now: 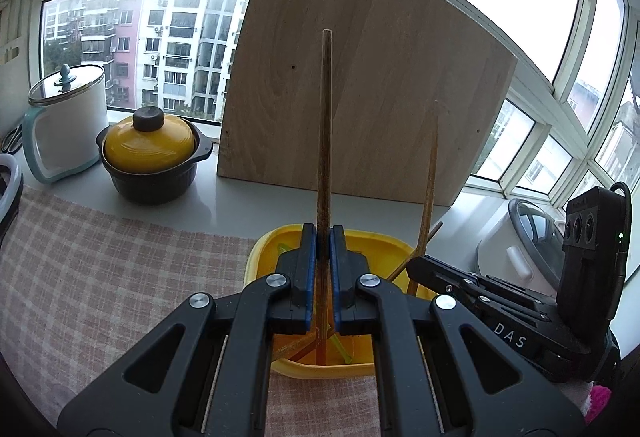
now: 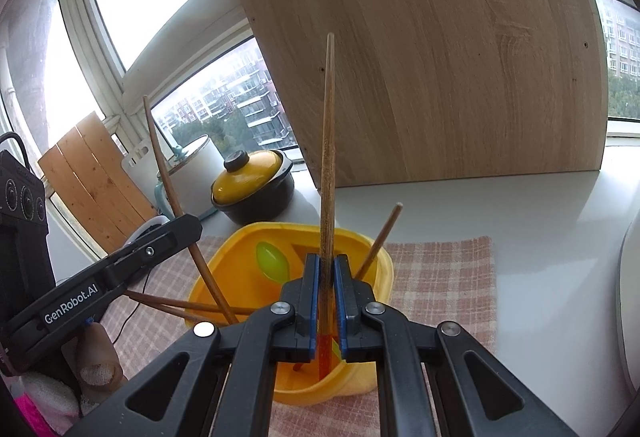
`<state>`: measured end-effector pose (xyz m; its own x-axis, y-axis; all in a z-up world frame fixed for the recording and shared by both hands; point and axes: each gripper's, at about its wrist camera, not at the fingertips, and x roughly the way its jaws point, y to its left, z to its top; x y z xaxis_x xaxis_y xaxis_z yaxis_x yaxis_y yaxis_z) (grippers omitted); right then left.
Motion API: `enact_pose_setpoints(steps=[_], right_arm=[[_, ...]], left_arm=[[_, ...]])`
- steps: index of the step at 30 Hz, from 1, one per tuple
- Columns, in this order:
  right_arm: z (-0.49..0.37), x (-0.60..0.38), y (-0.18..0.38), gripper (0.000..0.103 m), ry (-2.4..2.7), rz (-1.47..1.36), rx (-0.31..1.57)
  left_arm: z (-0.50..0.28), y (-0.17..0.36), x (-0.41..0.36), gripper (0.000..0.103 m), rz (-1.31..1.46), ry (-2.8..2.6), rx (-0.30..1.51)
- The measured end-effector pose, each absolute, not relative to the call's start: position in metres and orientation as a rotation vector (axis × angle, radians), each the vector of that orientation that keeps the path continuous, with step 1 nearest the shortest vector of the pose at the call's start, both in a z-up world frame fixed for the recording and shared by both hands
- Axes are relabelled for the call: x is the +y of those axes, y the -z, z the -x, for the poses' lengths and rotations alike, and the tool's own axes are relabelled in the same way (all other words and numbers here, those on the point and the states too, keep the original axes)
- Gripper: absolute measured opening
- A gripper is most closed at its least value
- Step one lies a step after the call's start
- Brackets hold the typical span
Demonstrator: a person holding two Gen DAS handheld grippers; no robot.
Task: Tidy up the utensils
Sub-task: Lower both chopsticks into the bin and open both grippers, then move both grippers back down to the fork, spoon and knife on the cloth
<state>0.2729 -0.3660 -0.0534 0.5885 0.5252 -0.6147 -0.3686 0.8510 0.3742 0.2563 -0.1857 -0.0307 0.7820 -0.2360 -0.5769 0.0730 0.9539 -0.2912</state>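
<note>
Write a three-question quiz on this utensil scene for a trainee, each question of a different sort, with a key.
1. True or false: each hand-held gripper, the left hand-held gripper and the right hand-held gripper, is shut on a wooden chopstick.
2. Multiple choice: the green plastic spoon lies
A. on the checked cloth
B. inside the yellow container
C. on the yellow-lidded pot
3. Fill in: the big panel leaning against the window behind the container is a wooden ____.

Key
1. True: the left chopstick and the right chopstick both stand nearly upright between closed blue pads, lower ends in the container.
2. B
3. board
</note>
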Motion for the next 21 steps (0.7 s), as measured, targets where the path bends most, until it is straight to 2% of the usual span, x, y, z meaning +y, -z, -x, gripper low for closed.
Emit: enact_pose_setpoints(steps=[6, 9, 10, 11, 13, 21], right_arm=[[-0.27, -0.371, 0.051, 0.01, -0.515, -0.225, 0.786], [-0.265, -0.371, 0.048, 0.016, -0.51, -0.217, 0.78], [-0.263, -0.371, 0.048, 0.018, -0.508, -0.214, 0.777], [-0.261, -0.372, 0.047, 0.023, -0.503, -0.213, 0.773], [-0.256, -0.374, 0.046, 0.028, -0.497, -0.218, 0.77], [-0.231, -0.374, 0.041, 0.034, -0.47, -0.204, 0.765]], left_arm=[[-0.252, 0.031, -0.187, 0.004, 0.247, 0.178, 0.665], [-0.247, 0.03, -0.186, 0.004, 0.245, 0.182, 0.666], [-0.245, 0.029, -0.185, 0.007, 0.246, 0.181, 0.666], [-0.243, 0.029, -0.184, 0.015, 0.249, 0.182, 0.665], [-0.238, 0.027, -0.18, 0.02, 0.257, 0.184, 0.659], [-0.213, 0.019, -0.169, 0.02, 0.235, 0.185, 0.645]])
